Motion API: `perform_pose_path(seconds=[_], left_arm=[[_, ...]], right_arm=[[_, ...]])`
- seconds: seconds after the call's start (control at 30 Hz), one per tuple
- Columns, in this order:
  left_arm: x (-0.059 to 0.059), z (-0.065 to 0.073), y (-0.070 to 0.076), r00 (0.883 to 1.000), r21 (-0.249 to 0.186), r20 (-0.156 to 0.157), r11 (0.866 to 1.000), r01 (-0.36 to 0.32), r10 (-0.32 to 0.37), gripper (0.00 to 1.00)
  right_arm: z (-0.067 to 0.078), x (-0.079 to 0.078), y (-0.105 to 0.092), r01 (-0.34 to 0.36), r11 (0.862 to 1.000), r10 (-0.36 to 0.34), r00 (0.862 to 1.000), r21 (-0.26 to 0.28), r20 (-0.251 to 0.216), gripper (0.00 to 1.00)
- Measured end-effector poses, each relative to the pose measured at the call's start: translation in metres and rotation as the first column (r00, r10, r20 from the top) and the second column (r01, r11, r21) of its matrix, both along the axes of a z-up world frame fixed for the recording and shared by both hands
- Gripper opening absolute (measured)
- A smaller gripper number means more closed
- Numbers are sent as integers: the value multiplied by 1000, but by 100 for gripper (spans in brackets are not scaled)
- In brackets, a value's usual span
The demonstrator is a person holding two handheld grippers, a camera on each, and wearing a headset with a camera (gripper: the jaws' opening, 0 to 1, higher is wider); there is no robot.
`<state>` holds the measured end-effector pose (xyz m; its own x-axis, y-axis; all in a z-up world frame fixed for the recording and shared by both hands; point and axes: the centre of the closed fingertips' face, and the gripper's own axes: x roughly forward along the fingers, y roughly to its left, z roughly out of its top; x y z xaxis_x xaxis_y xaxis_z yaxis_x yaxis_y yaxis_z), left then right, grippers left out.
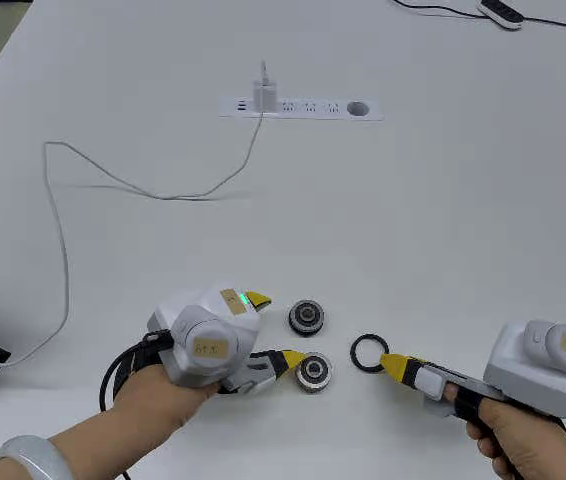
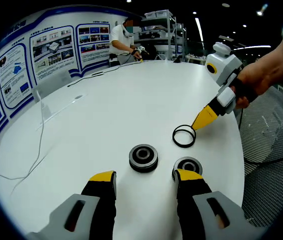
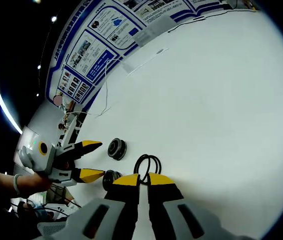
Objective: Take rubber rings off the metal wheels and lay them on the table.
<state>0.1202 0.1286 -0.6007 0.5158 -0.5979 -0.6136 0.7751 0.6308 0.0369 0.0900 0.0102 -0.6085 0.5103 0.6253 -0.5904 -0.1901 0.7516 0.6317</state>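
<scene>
1. Hard to read: my right gripper (image 3: 142,178) has its jaws together, with the tips at the near edge of the rubber ring (image 3: 148,162). I cannot tell whether they nip it.
2. My left gripper (image 2: 145,175) has its jaws apart. Its right tip covers part of the near wheel (image 2: 189,165).
3. Count: two metal wheels and one loose ring. The far wheel (image 2: 143,157) sits just ahead, between the left jaws.
4. The ring lies flat on the table (image 1: 443,200).
5. The power strip (image 1: 303,107) and white cable (image 1: 63,250) lie well beyond both grippers.

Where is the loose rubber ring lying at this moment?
In the head view the rubber ring lies flat on the table, just right of the nearer metal wheel, at the tip of the right gripper.
</scene>
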Motion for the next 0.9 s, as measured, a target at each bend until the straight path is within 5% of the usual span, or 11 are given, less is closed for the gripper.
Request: perform_pose_path(seconds=[0.4, 0.57, 0.9], left_arm=[[0, 0, 0, 1000, 2, 1, 1000, -1, 1, 48], [1, 1, -1, 1000, 2, 4, 1000, -1, 1, 46], [9, 8, -8, 1000, -13, 24, 1000, 4, -4, 38]], right_arm=[[0, 3, -8, -40, 992, 48, 997, -116, 66, 17], [3, 9, -8, -21, 994, 30, 997, -110, 77, 19], [14, 26, 26, -42, 999, 44, 995, -31, 89, 11]])
